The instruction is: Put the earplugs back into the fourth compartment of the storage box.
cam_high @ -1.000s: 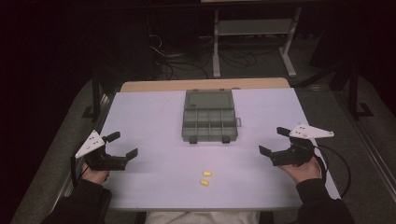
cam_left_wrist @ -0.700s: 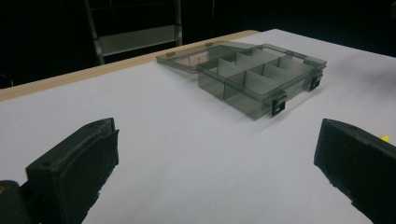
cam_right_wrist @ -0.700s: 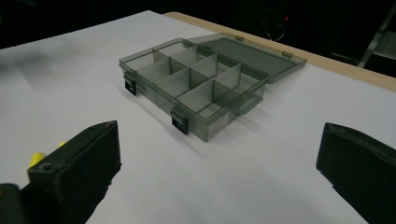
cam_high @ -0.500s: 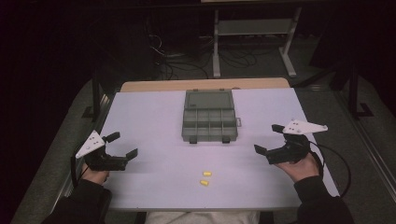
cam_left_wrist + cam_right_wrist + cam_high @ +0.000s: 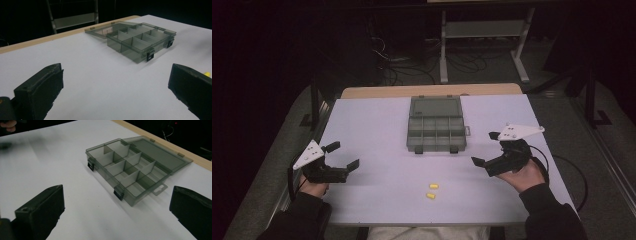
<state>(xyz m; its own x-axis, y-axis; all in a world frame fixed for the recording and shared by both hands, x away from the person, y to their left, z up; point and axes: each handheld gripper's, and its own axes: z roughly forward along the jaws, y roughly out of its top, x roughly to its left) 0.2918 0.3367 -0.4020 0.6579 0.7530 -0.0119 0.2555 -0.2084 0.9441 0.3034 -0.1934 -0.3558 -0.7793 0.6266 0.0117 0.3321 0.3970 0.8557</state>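
Observation:
A smoky grey compartment box [image 5: 436, 131] lies open at the table's middle back, its lid flat behind it and its cells bare; it shows in the left gripper view [image 5: 140, 41] and the right gripper view [image 5: 127, 171]. Two small yellow pieces [image 5: 431, 191] lie on the white table near the front, one peeking past a jaw [image 5: 207, 74]. My left gripper [image 5: 344, 156] is open near the left edge, nothing between its jaws. My right gripper [image 5: 486, 149] is open right of the box, also holding nothing.
The white table [image 5: 377, 130] has a wooden strip along its far edge [image 5: 432, 91]. A metal stand [image 5: 484, 35] and cables sit on the dark floor beyond. A cable trails off the right gripper over the table's right edge.
My right gripper has moved left and a little forward, toward the box. The left gripper has stayed put.

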